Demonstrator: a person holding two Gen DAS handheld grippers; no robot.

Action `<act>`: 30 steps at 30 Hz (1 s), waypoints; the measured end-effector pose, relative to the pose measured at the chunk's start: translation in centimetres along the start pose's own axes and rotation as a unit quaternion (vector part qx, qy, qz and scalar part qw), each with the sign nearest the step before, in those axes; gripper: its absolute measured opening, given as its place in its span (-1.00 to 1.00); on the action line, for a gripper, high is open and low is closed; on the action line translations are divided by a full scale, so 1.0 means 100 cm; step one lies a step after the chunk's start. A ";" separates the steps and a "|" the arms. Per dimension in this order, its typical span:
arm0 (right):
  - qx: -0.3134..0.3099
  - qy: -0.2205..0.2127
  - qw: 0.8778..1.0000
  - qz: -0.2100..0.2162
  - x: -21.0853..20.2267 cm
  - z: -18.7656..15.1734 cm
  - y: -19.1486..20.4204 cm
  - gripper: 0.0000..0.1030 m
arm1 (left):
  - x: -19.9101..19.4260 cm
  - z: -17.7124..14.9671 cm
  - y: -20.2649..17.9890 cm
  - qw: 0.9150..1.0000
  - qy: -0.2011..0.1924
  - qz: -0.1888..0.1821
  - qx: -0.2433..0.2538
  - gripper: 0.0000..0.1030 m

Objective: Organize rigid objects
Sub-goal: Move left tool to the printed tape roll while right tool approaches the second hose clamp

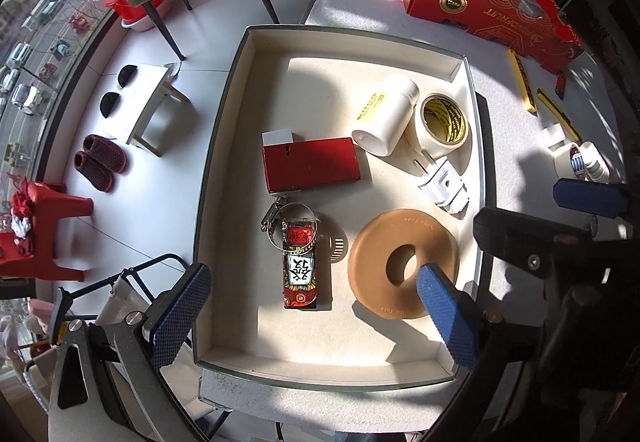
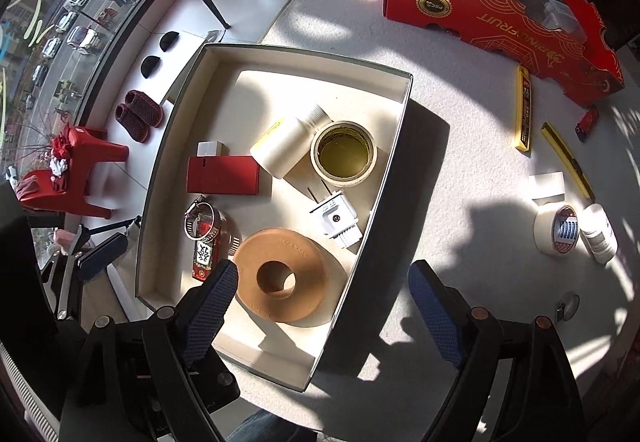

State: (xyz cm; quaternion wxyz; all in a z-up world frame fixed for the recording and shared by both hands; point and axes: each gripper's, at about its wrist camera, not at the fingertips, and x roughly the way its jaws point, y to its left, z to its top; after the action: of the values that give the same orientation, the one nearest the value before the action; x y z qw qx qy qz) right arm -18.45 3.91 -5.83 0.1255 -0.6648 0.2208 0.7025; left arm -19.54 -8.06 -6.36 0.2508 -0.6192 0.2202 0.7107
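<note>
A shallow cream box holds a red case, a white bottle, a tape roll, a white plug, a brown ring, a patterned lighter and a metal hose clamp. My left gripper is open and empty above the box's near edge. My right gripper is open and empty, straddling the box's right wall.
On the white table right of the box lie two yellow cutters, a small red lighter, a white block, a tape roll and a white bottle. A red fruit carton stands behind. Chairs and stools are on the floor to the left.
</note>
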 end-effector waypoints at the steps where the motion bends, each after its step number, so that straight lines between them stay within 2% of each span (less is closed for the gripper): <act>1: 0.008 -0.001 1.000 0.000 -0.001 -0.003 -0.006 0.71 | -0.001 0.000 -0.007 1.000 0.000 -0.001 0.009 0.99; 6: 0.068 -0.008 0.998 -0.002 -0.009 -0.024 -0.054 0.71 | -0.005 0.003 -0.046 0.999 0.006 -0.012 0.050 0.99; 11: 0.159 -0.015 0.987 -0.008 -0.018 -0.054 -0.125 0.71 | -0.003 0.007 -0.100 0.995 0.018 -0.031 0.090 0.99; 15: 0.236 -0.012 0.971 -0.023 -0.020 -0.086 -0.186 0.71 | 0.003 0.012 -0.148 0.992 0.030 -0.043 0.112 0.99; 19: 0.322 -0.024 0.946 -0.011 -0.026 -0.119 -0.244 0.71 | 0.012 0.017 -0.203 0.989 0.036 -0.042 0.138 0.99; 21: 0.338 -0.035 0.940 -0.007 -0.032 -0.130 -0.265 0.71 | 0.016 0.024 -0.225 0.989 0.033 -0.045 0.135 0.99; 23: 0.341 -0.034 0.939 -0.015 -0.034 -0.136 -0.280 0.71 | 0.020 0.033 -0.244 0.991 0.028 -0.043 0.127 0.99; 27: 0.357 -0.036 0.933 -0.018 -0.033 -0.144 -0.311 0.71 | 0.036 0.055 -0.275 0.994 0.024 -0.027 0.101 0.99; 30: 0.353 -0.034 0.935 -0.017 -0.028 -0.143 -0.323 0.71 | 0.051 0.071 -0.293 0.996 0.028 -0.021 0.081 0.99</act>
State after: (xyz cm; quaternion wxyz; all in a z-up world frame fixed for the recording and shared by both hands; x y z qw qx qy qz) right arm 9.57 25.57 -8.00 0.3711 -0.5568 0.4387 0.5998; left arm -7.12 19.52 -10.49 0.3089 -0.6212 0.2711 0.6672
